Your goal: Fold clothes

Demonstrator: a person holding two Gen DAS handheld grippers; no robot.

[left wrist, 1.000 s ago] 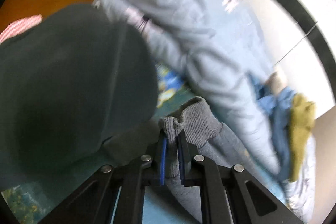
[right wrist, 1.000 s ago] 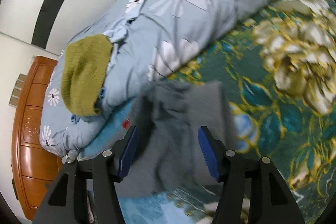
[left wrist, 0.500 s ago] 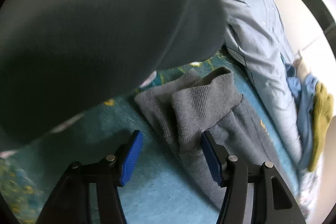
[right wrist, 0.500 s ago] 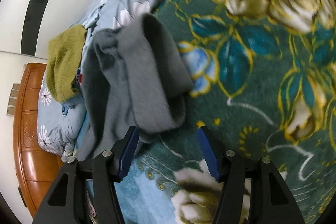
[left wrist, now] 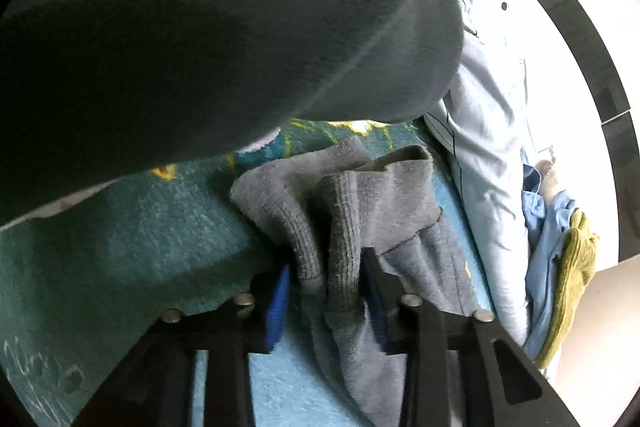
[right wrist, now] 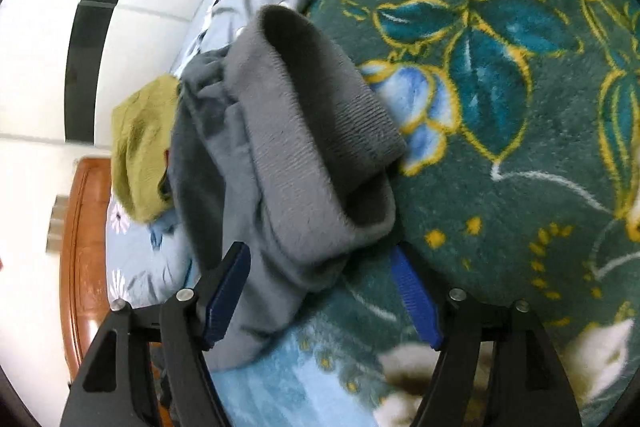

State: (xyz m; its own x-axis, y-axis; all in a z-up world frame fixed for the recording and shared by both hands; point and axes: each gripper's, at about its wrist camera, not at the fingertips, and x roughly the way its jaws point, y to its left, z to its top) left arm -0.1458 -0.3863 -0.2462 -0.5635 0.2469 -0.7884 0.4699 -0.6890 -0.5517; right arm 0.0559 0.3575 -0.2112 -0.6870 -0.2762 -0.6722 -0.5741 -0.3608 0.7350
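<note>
Left gripper (left wrist: 326, 291) jaws closing around grey sweatpants (left wrist: 340, 227) cuffs; right gripper (right wrist: 320, 291) jaws opening, straddling fabric, not pressing.

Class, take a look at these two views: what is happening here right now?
A person with a gripper in each hand is folding grey sweatpants on a floral blanket. The left gripper has just been closing around the ribbed cuffs. The right gripper has been opening, with the waistband end between its jaws but not pinched. An olive garment lies beside them.
</note>
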